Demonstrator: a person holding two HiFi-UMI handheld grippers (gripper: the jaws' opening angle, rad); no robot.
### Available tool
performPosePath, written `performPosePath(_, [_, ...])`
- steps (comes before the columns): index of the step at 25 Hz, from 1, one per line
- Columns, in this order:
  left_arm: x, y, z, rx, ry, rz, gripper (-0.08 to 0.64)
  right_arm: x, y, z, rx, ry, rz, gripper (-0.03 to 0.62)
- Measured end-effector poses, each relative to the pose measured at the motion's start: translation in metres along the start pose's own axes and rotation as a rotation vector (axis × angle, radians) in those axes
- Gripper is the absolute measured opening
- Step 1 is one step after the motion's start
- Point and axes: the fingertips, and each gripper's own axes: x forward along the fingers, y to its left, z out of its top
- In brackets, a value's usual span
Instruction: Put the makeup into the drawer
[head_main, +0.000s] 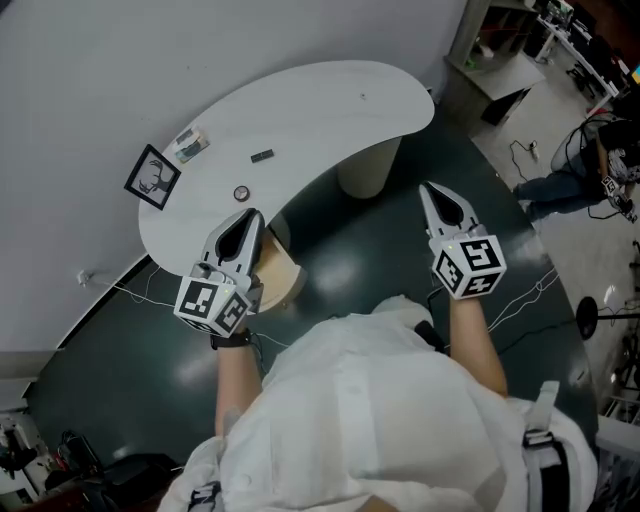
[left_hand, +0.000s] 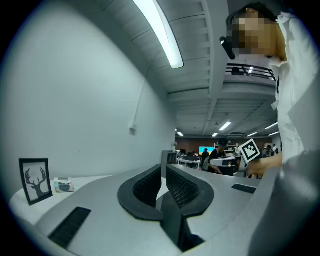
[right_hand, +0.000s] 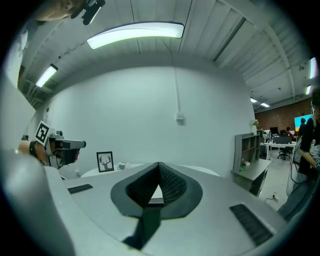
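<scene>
A white curved table (head_main: 330, 110) stands against the wall, and a person in white (head_main: 380, 420) faces it. A pale wooden box (head_main: 278, 268) sits under its near edge. The left gripper (head_main: 252, 215) is held level over that edge, its jaws all but closed on nothing. The right gripper (head_main: 428, 188), well off to the side, has its tips together and is empty. On the tabletop lie a framed deer picture (head_main: 152, 177), a makeup pack (head_main: 187, 146), a dark stick (head_main: 262, 156) and a round compact (head_main: 241, 193).
</scene>
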Motion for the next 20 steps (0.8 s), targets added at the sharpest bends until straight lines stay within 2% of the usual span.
performPosePath(6, [-0.003,0.005,-0.002,-0.006,-0.001,0.008,0.041,0.004,0.001,-0.004,0.003,0.009,-0.006,0.009])
performPosePath(12, [-0.009,0.01,-0.008,-0.019,0.009,0.016,0.041,0.005,0.003,0.0,0.049,-0.043,0.018,0.009])
performPosePath(20, [-0.036,0.027,-0.027,-0.05,0.04,0.054,0.041,0.021,0.021,-0.018,0.056,0.036,0.057,0.009])
